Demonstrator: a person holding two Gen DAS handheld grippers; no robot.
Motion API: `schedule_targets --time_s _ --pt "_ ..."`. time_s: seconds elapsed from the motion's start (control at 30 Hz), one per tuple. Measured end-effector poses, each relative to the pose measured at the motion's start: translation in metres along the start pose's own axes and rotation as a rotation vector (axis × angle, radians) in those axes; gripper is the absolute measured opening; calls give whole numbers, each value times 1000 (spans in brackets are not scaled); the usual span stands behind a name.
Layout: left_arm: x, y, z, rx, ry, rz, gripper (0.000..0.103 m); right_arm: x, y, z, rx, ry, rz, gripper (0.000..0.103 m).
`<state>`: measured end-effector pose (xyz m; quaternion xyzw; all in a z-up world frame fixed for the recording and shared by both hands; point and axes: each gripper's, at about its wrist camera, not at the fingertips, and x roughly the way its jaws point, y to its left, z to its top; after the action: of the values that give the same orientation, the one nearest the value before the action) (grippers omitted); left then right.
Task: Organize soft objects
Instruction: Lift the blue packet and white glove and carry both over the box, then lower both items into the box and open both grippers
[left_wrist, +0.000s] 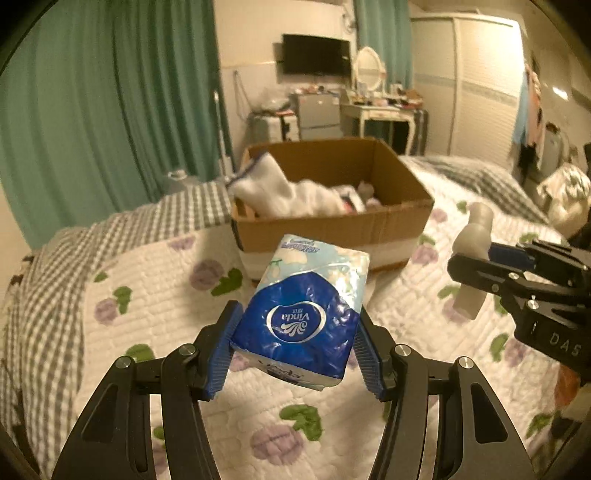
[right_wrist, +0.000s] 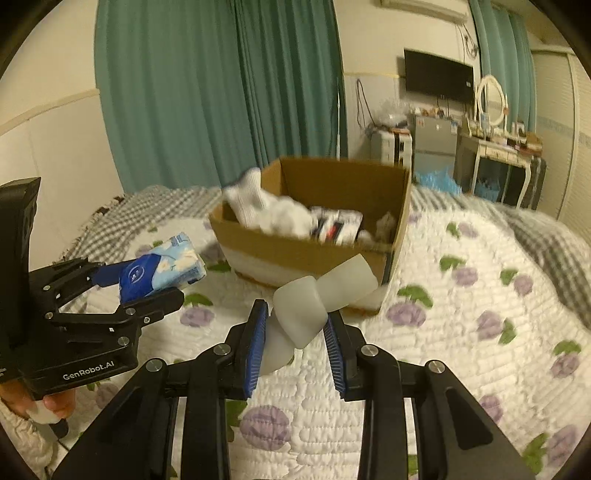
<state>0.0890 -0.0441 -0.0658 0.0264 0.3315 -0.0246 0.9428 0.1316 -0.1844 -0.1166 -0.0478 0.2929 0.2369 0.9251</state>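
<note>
Above the white quilted bed (left_wrist: 155, 295) with purple flowers, the left gripper (left_wrist: 295, 343) clamps a blue and white plastic tissue pack (left_wrist: 303, 314) between both fingers (left_wrist: 221, 350). Only the right wrist view shows the person's hand (right_wrist: 48, 406) under that gripper, and the right gripper (right_wrist: 295, 332) pinching a translucent white soft piece (right_wrist: 301, 314) between its fingers (right_wrist: 256, 343). An open brown cardboard box (left_wrist: 332, 225) holding white cloth (left_wrist: 284, 195) sits ahead toward the bed's far edge, unobstructed, beyond both held things.
</note>
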Motion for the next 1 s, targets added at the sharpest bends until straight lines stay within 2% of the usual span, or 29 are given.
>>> schedule_targets --time_s 0.3,0.5,0.63,0.77,0.87,1.0 --pt "-37 5 60 -45 -127 75 57 -29 -5 66 -70 -121 -6 30" --pt "-30 19 99 -42 -194 124 57 -22 -13 112 -99 -175 4 30" --pt "-10 27 120 -42 -202 138 57 1 -21 138 -113 -175 2 30" --pt "22 18 134 -9 -205 136 57 36 -37 153 -92 -159 1 30" --pt "60 7 137 38 -170 177 57 67 -53 158 -47 -128 21 30" --pt "119 1 136 50 -101 141 57 111 -75 157 -8 -74 12 30"
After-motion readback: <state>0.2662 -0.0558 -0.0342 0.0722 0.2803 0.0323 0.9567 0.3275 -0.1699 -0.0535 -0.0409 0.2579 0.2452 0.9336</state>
